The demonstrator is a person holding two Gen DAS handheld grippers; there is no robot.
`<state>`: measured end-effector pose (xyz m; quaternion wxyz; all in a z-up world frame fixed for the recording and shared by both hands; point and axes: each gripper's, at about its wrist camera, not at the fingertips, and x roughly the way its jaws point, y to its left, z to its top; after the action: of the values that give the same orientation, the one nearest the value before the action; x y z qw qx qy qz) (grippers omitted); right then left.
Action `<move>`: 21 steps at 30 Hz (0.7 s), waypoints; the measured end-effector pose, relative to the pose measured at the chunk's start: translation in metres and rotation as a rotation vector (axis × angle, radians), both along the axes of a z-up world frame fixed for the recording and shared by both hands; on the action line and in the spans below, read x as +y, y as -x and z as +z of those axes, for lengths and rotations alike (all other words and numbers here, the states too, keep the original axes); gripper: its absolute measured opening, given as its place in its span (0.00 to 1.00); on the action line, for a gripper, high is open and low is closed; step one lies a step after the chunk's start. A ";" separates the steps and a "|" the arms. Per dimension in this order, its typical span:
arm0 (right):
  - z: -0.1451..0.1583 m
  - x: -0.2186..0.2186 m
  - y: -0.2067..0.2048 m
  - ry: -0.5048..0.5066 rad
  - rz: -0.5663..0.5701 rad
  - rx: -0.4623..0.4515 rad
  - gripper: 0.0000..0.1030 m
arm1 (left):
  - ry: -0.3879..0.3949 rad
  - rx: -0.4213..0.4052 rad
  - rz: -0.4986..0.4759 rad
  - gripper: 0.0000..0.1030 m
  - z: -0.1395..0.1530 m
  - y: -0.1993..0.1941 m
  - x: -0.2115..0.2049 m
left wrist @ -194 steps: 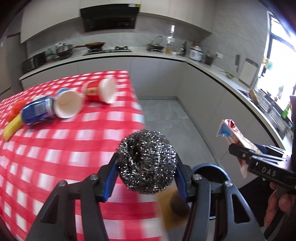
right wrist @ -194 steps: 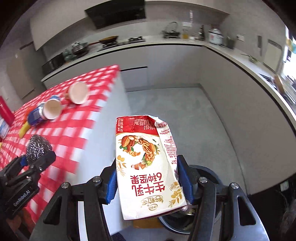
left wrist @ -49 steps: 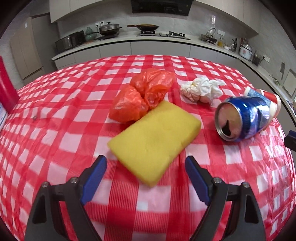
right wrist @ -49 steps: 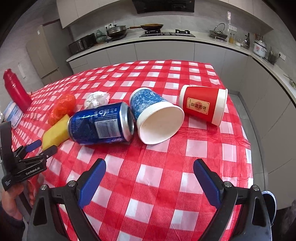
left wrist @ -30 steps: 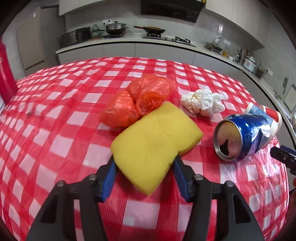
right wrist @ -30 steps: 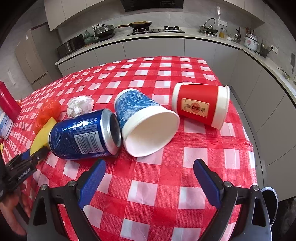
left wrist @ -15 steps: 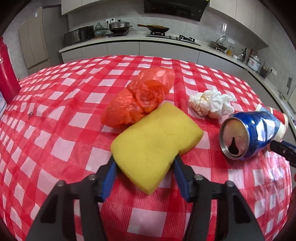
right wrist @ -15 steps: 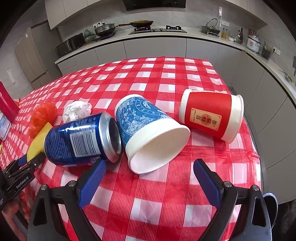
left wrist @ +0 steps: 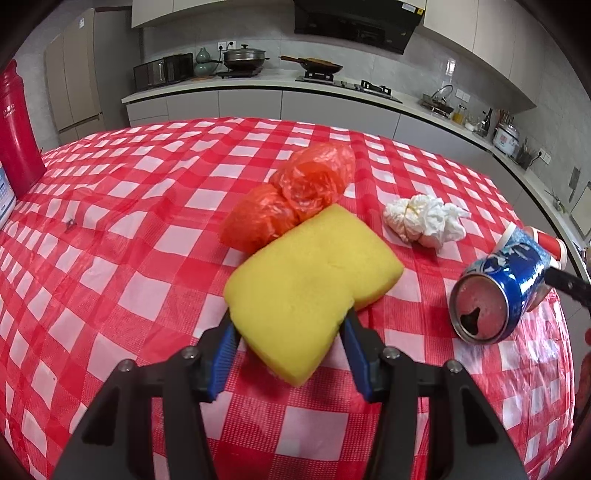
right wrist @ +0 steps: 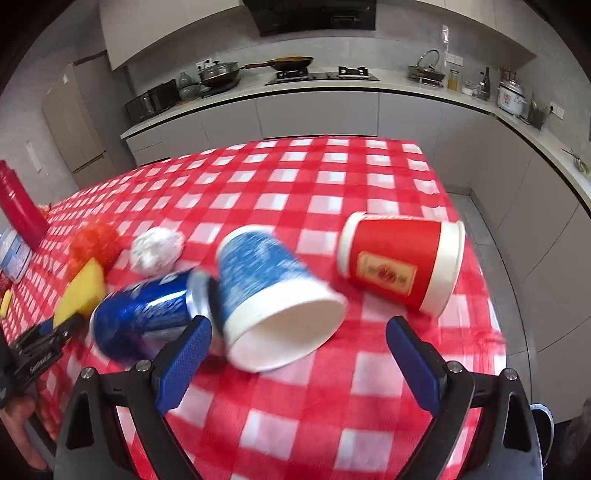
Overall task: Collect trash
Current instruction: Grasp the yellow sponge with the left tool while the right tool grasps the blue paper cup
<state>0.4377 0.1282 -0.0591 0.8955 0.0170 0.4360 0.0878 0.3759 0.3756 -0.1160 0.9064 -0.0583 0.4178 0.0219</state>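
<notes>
Pinching the near end of a yellow sponge (left wrist: 314,273), the left gripper (left wrist: 288,338) has its blue pads pressed into the foam from both sides, so the sponge bulges around them and narrows where it is squeezed. The right gripper (right wrist: 297,345) is spread wide and holds nothing; its two blue pads flank the open mouth of a blue paper cup (right wrist: 275,299) that lies on its side, without touching it as far as the blurred right wrist view shows.

The sponge is a thick, rounded slab, its far end just beside a crumpled orange plastic bag (left wrist: 295,195). A wad of white tissue (left wrist: 424,221) lies to the right of the bag, apart from it. A blue drink can (left wrist: 498,299) lies on its side further right, its opened top facing the left camera. In the right wrist view the can sits against the blue cup, and a red paper cup (right wrist: 402,264) lies on its side near the table's right edge, apart from the blue one.

Everything rests on a table under a red-and-white checked cloth (left wrist: 110,229). A tall red flask (left wrist: 16,129) stands at the cloth's far left. Behind runs a grey kitchen counter (right wrist: 406,88) with pans on a hob, a range hood (left wrist: 354,22) above, and a rice cooker (right wrist: 511,98) to the right.
</notes>
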 end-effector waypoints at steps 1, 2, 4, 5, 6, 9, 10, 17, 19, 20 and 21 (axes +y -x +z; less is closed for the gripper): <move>-0.001 0.001 -0.004 -0.004 0.009 0.002 0.94 | -0.002 0.003 -0.001 0.53 -0.001 0.000 -0.001; -0.002 0.004 -0.008 -0.006 0.021 0.002 0.94 | -0.001 0.004 -0.002 0.53 -0.001 0.000 -0.001; -0.004 0.010 -0.013 -0.004 0.041 0.005 0.94 | -0.007 0.008 -0.005 0.52 -0.001 -0.001 -0.003; -0.004 0.014 -0.015 0.001 0.052 0.007 0.94 | -0.011 0.011 -0.009 0.52 -0.002 -0.002 -0.003; -0.005 0.017 -0.016 0.005 0.059 0.013 0.93 | -0.014 0.015 -0.010 0.52 -0.002 -0.002 -0.004; -0.011 0.029 -0.017 0.019 0.091 0.033 0.85 | -0.020 0.021 -0.024 0.52 -0.001 -0.004 -0.005; -0.014 0.034 -0.018 0.034 0.097 0.041 0.83 | -0.025 0.023 -0.030 0.52 -0.001 -0.005 -0.007; -0.018 0.041 -0.011 0.043 0.102 0.027 0.68 | -0.044 0.017 -0.073 0.46 0.001 -0.006 -0.015; -0.013 0.037 -0.005 0.031 0.091 0.008 0.68 | -0.040 -0.007 -0.074 0.44 0.007 -0.001 -0.016; -0.010 0.034 -0.002 0.021 0.082 0.002 0.68 | -0.041 -0.016 -0.075 0.43 0.011 0.001 -0.017; -0.008 0.031 0.000 0.015 0.075 -0.004 0.68 | -0.039 -0.025 -0.076 0.43 0.014 0.003 -0.018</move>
<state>0.4374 0.1595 -0.0666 0.8926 -0.0064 0.4351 0.1181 0.3727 0.3580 -0.1017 0.9127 -0.0249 0.4079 -0.0052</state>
